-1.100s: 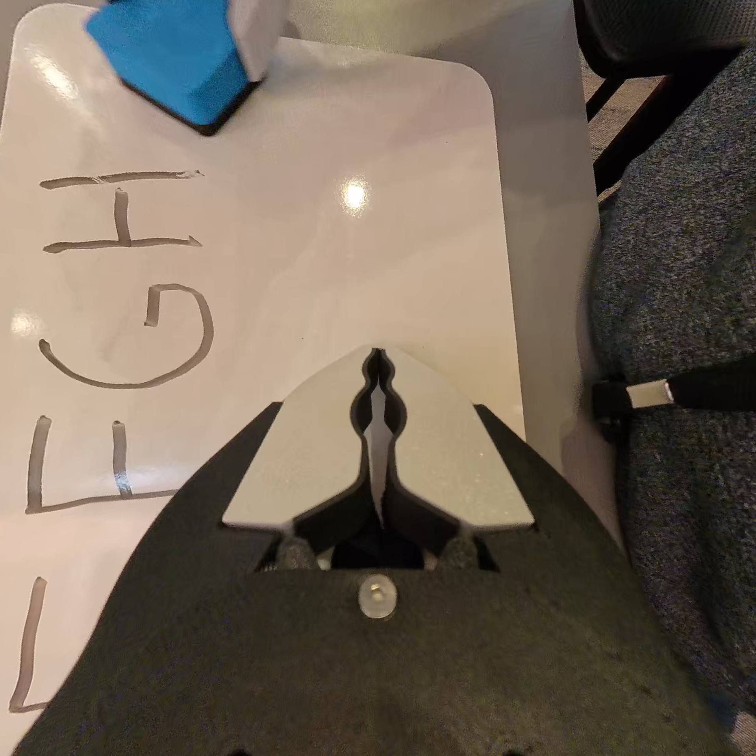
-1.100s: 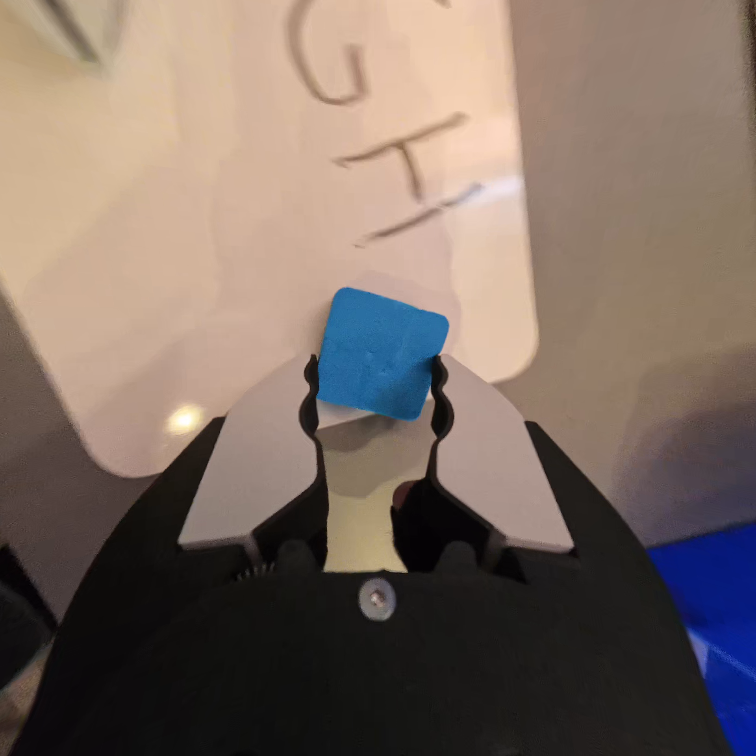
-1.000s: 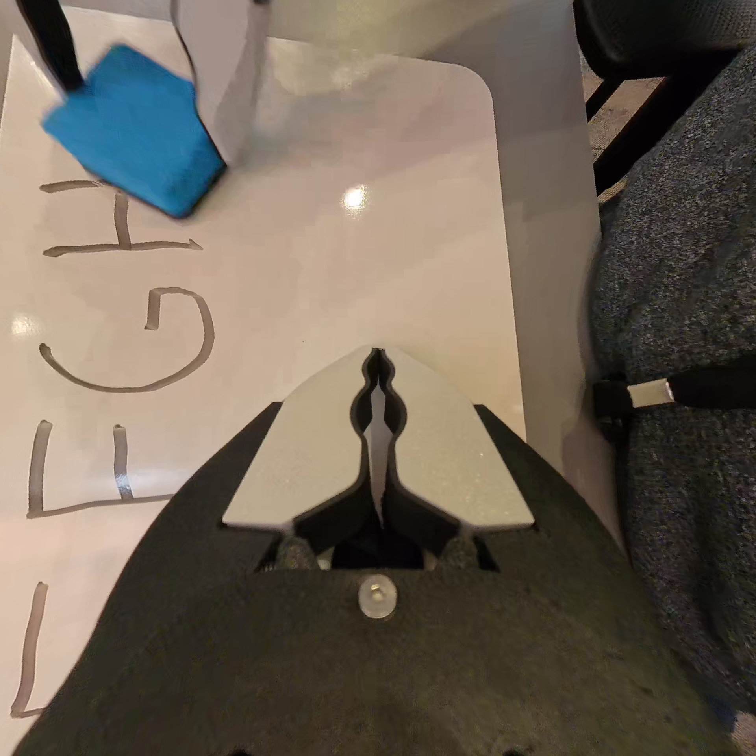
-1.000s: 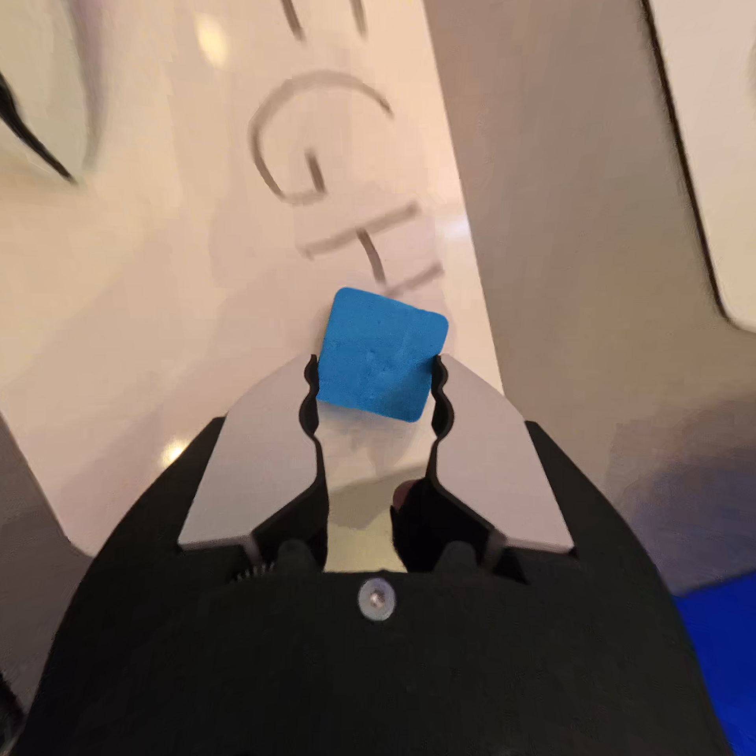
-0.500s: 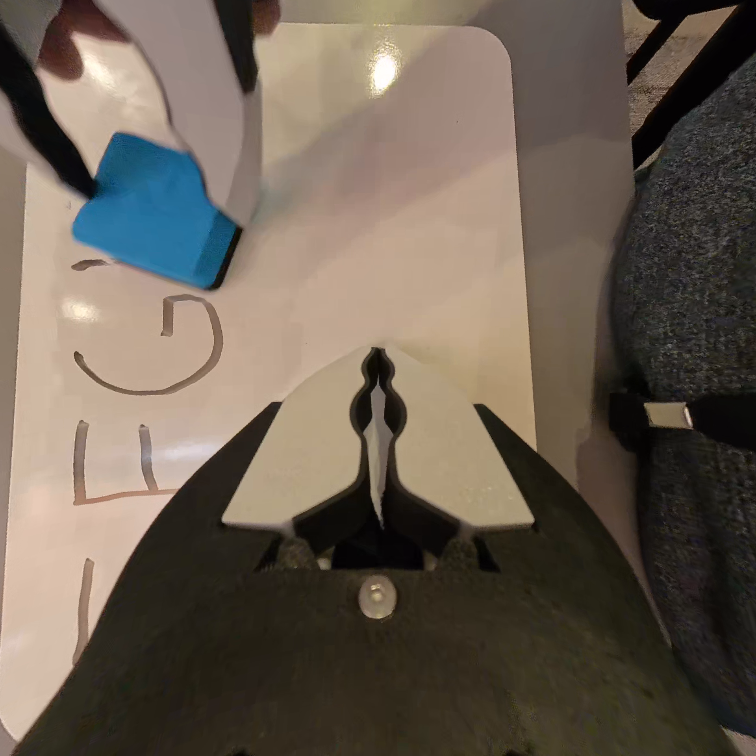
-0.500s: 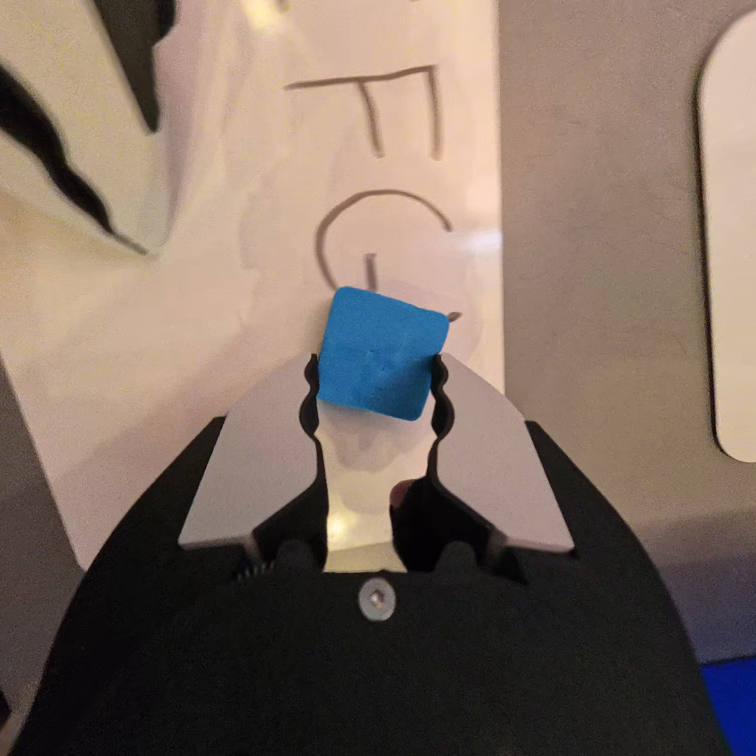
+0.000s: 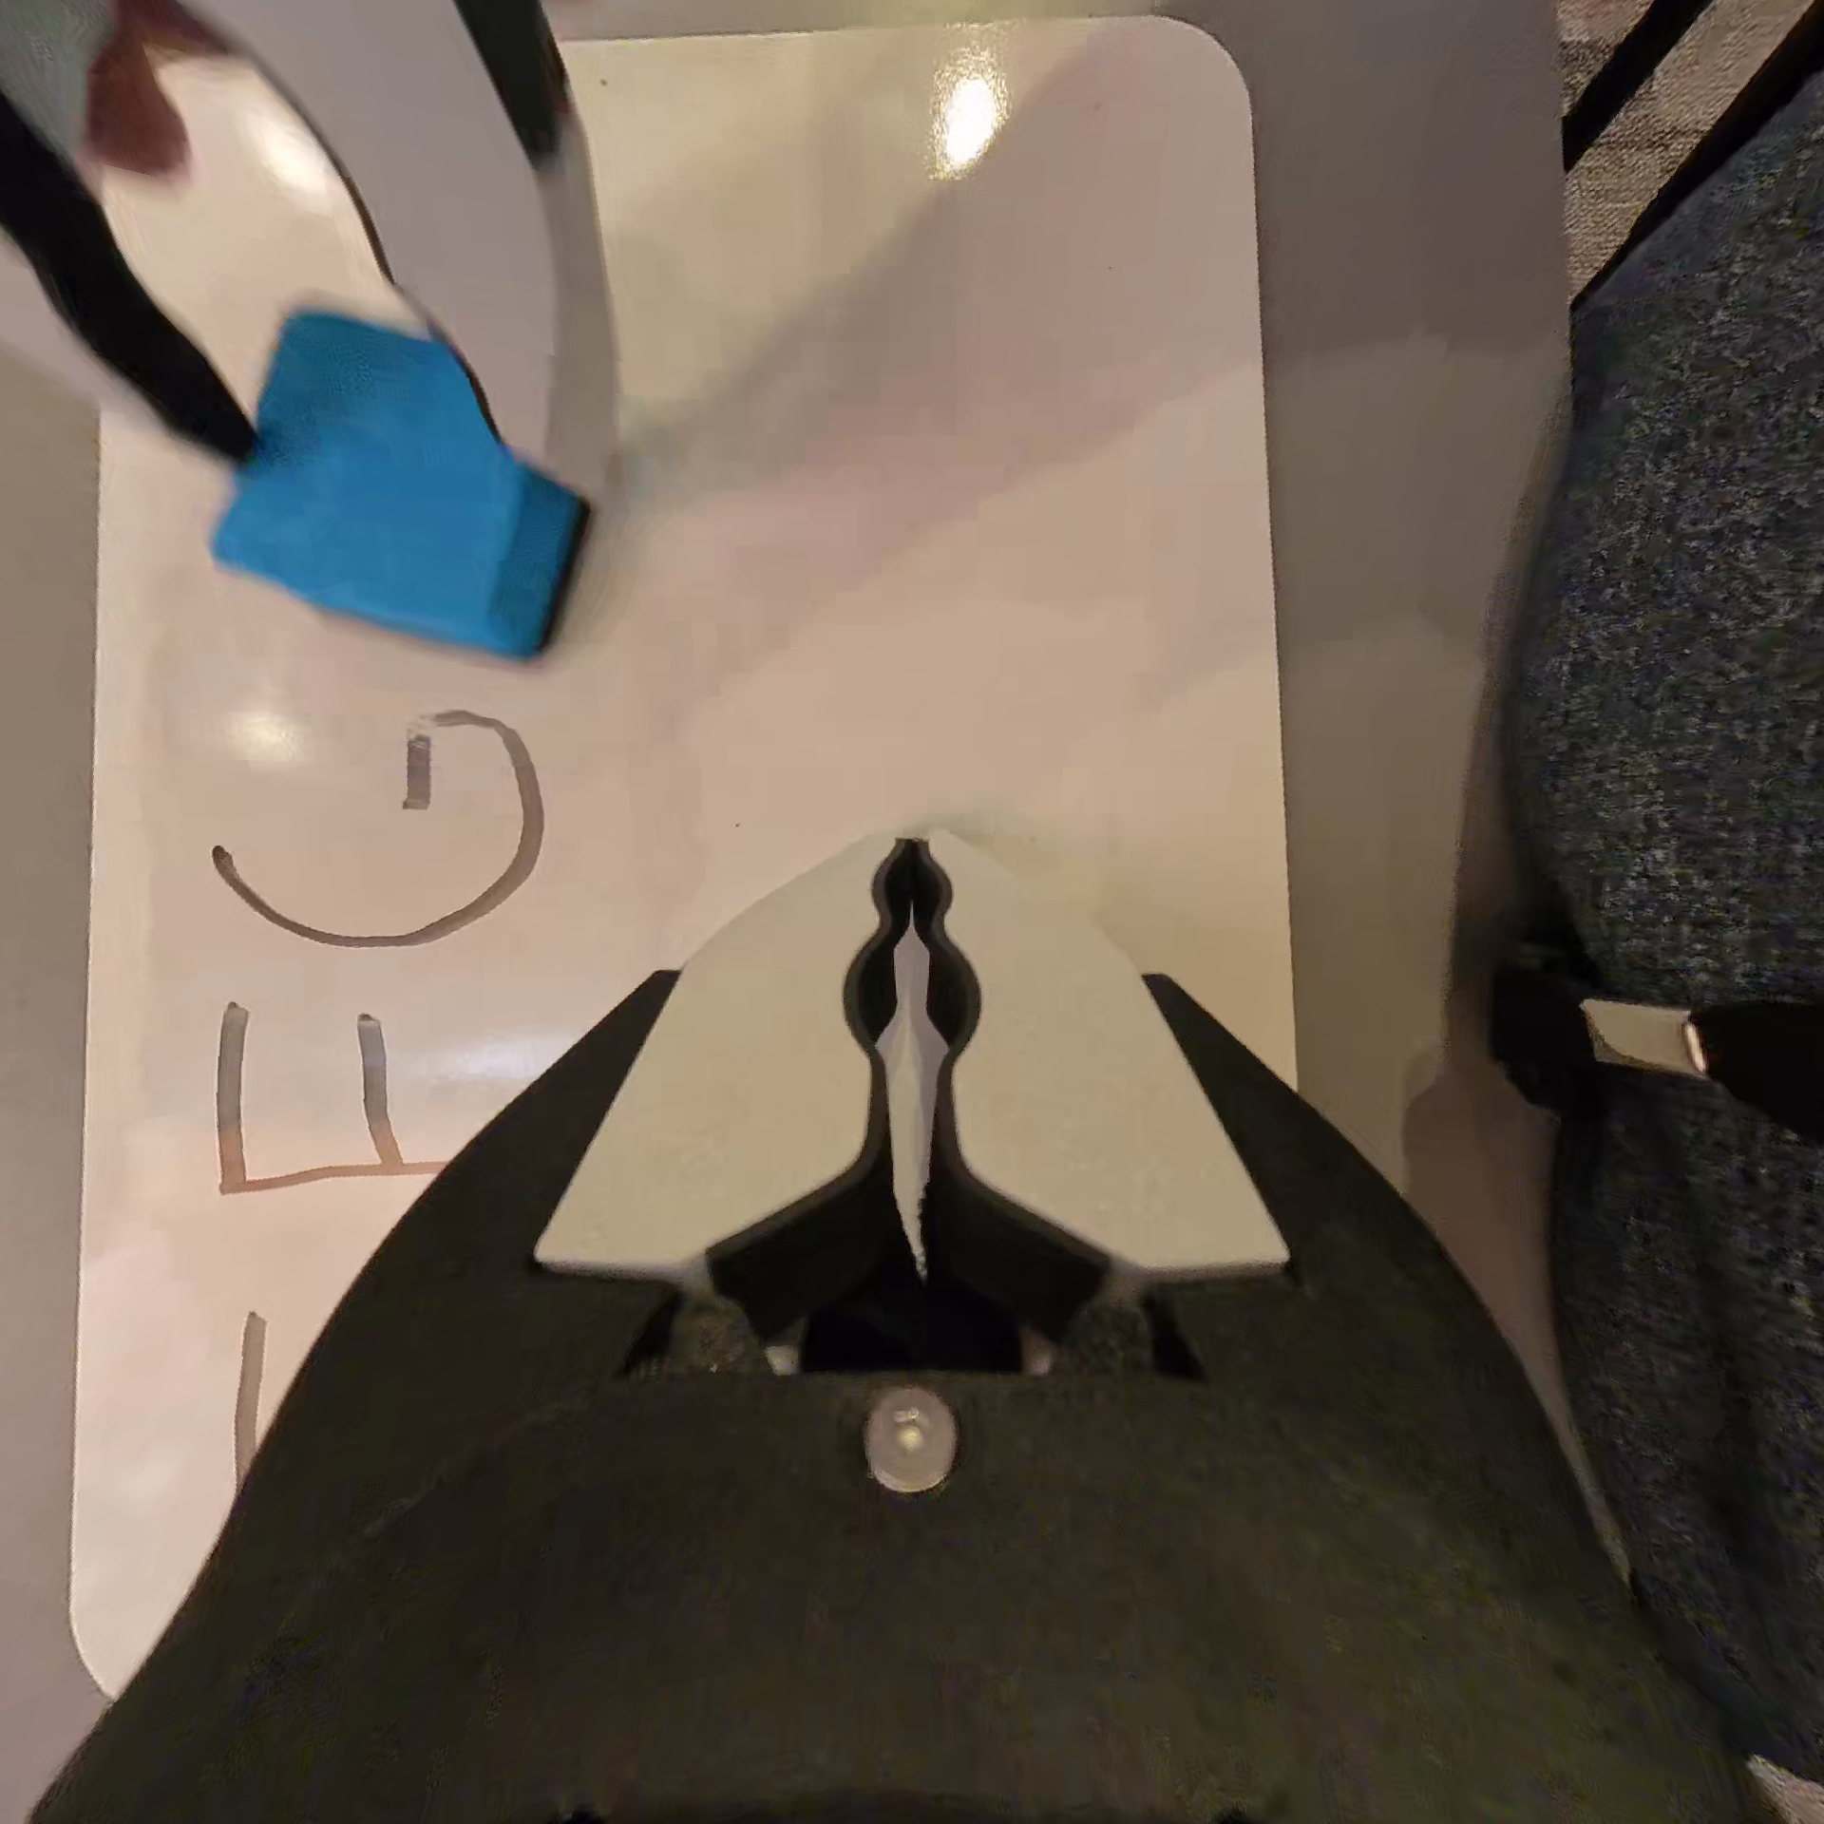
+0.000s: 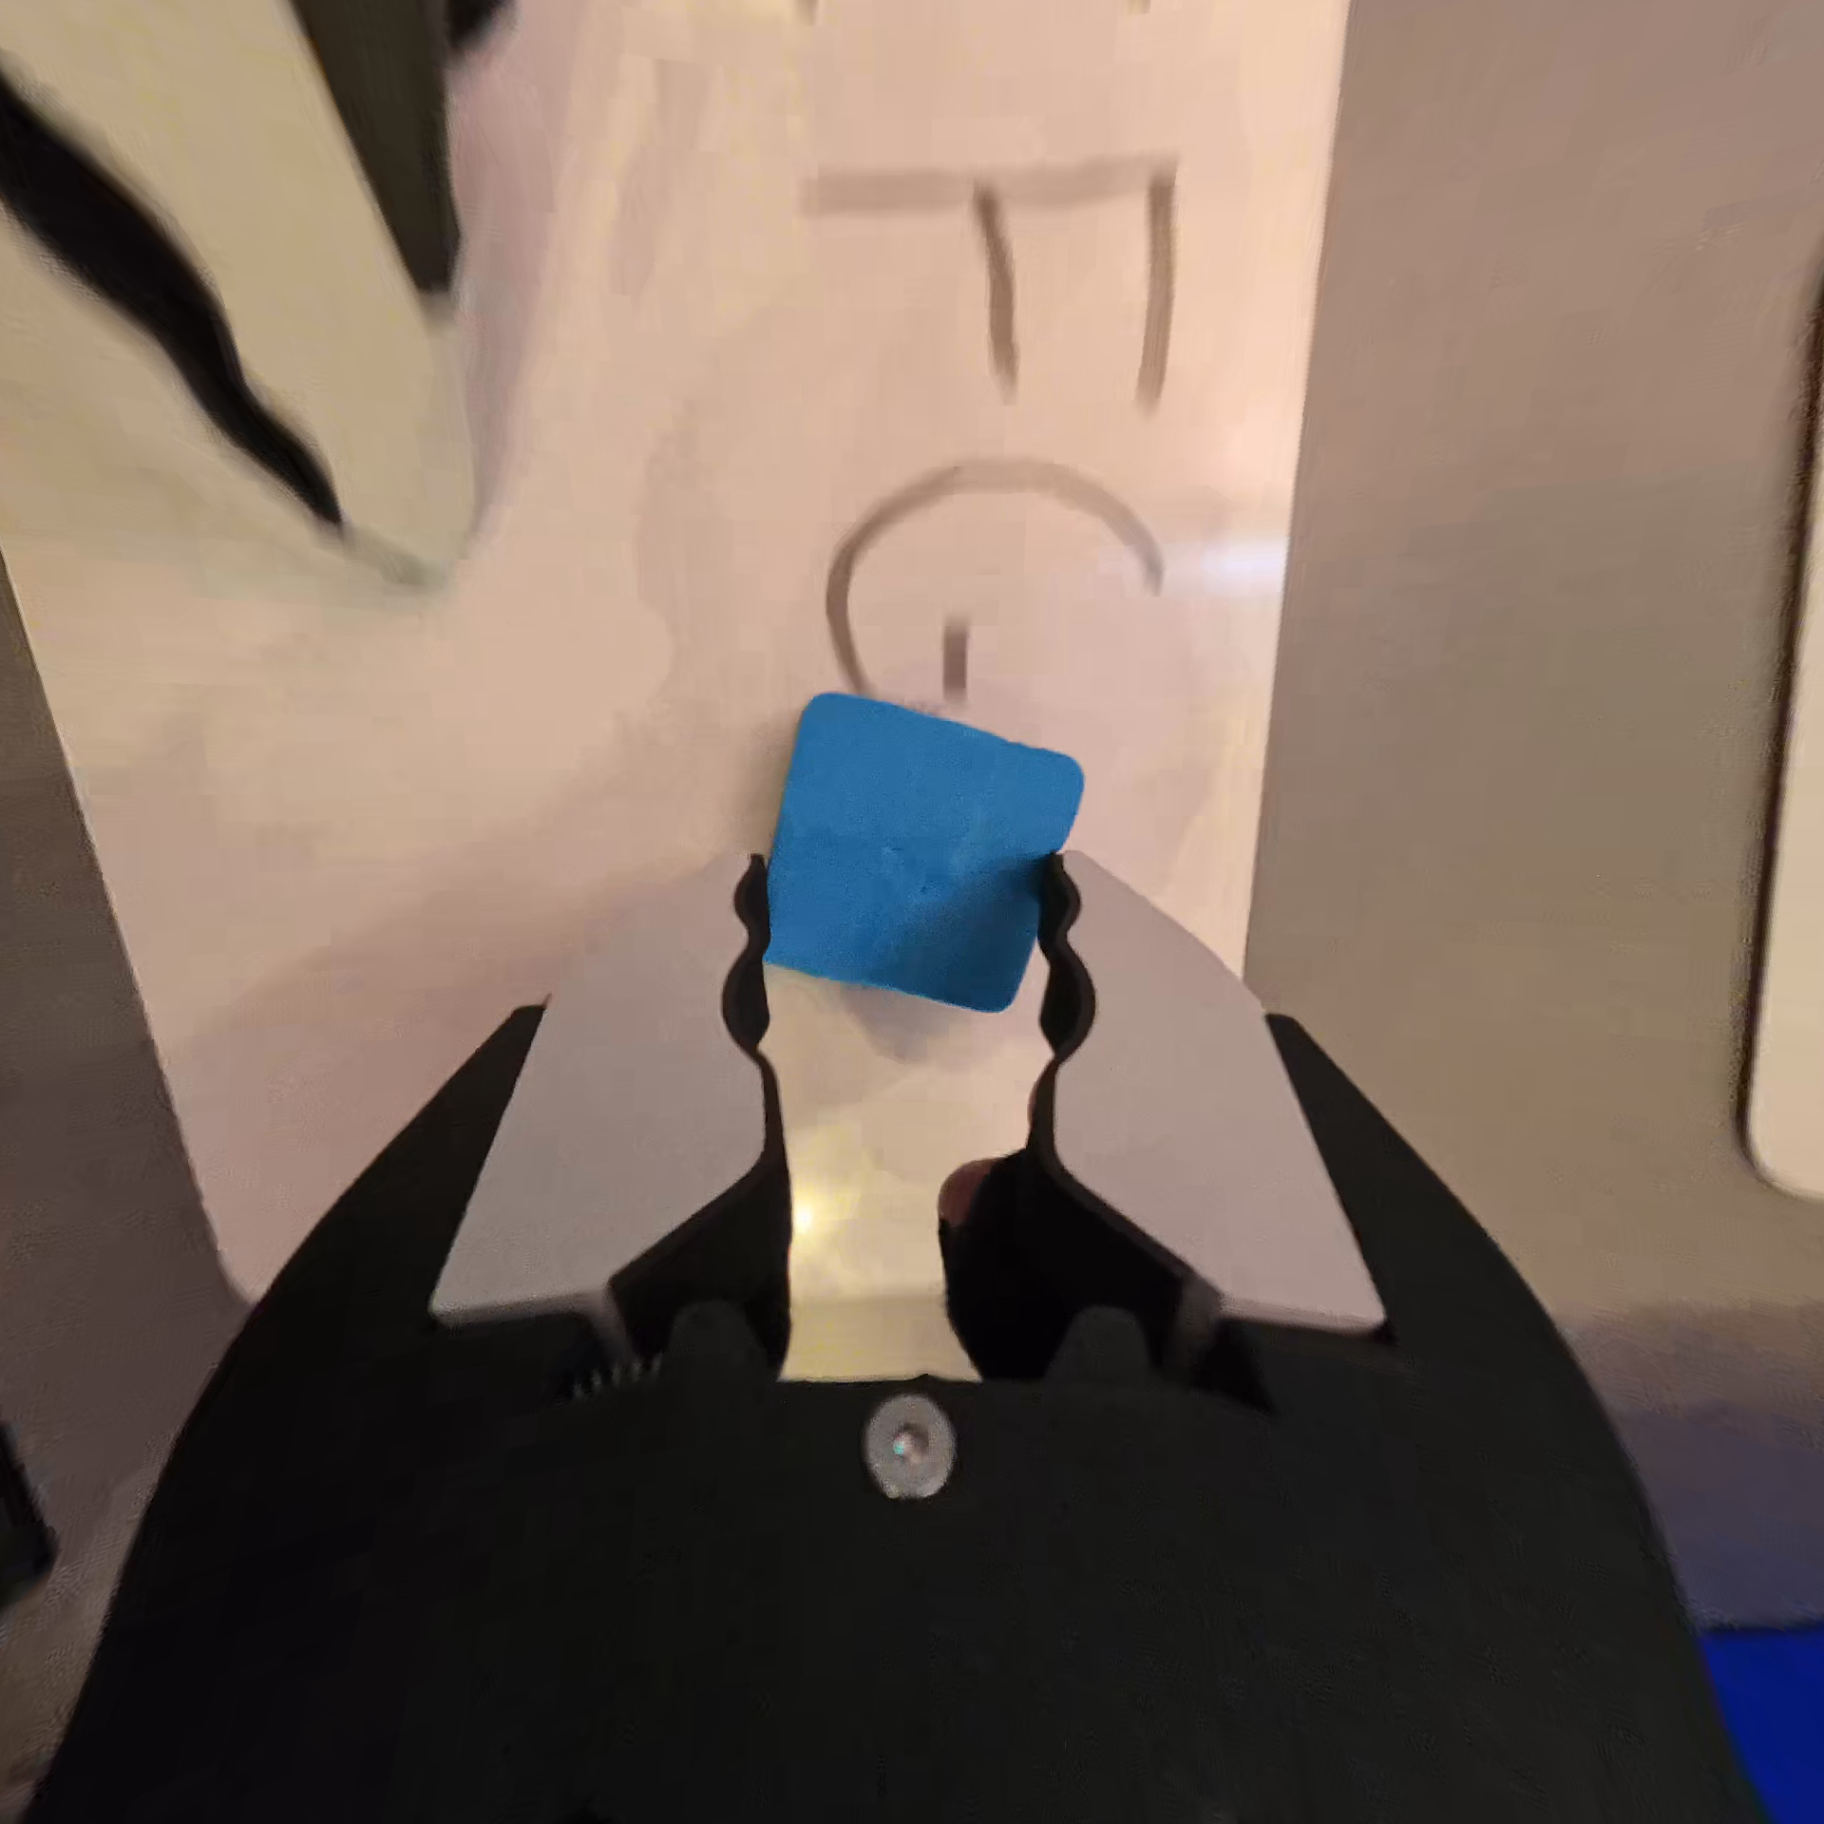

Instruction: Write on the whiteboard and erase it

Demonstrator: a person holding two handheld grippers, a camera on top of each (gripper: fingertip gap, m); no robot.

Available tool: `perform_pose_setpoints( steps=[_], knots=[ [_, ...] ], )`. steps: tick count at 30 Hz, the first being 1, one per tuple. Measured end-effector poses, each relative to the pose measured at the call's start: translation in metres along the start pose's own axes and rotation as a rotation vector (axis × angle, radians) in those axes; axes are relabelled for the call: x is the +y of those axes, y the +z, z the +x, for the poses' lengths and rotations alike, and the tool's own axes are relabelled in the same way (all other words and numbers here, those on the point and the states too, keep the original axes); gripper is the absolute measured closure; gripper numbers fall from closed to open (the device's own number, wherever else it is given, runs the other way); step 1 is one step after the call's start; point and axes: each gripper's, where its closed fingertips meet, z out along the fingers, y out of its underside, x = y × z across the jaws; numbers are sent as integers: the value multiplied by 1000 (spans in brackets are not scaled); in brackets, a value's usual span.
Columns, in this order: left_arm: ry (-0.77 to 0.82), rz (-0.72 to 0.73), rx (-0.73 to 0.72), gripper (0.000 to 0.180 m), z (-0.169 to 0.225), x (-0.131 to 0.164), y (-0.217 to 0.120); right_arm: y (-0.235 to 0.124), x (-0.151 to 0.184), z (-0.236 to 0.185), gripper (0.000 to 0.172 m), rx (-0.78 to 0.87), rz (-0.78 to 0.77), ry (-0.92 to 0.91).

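On the whiteboard [image 7: 888, 494], near its far-left corner as the left wrist view has it, a blue eraser [image 7: 385, 503] sits with its dark underside against the white surface. The right gripper [image 8: 903, 869] has it clamped: both black-lined fingertips [image 8: 750, 908] press on opposite sides of the foam block, which sits a little askew between them, one corner turned toward the camera. Those tongs stand fairly wide, spread by the block they hold. Seen from the other side, the same gripper shows as blurred pale fingers coming in from the far-left corner of the board.

Just beyond the eraser in the right wrist view, dark marker letters [image 8: 987, 553] run in a column along the board's edge; the nearest curved one almost touches the block. The left wrist view shows the same letters [image 7: 395, 849] along the left edge, running down toward the near-left corner, with a bare stretch of board between the eraser and the first of them.

The left gripper [image 7: 910, 847] hovers over the near-right part of the board, its pale fingers brought together at the tips with nothing between them. The board lies flat on a grey table [image 7: 1402, 494], its right edge close to the table's right side. Past that side is dark speckled fabric [image 7: 1678, 691], crossed by a black strap with a metal clip [image 7: 1638, 1036].
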Motion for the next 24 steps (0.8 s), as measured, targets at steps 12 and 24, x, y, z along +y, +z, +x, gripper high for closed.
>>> perform_pose_setpoints(
  steps=[12, 24],
  knots=[
    [30, -30, -41, 179, 0, 0, 0, 1, 2, 21, 117, 23, -68, 7],
    [47, -43, -69, 179, 0, -1, 1, 19, -51, 24, 117, 45, -9, -77]
  ],
)
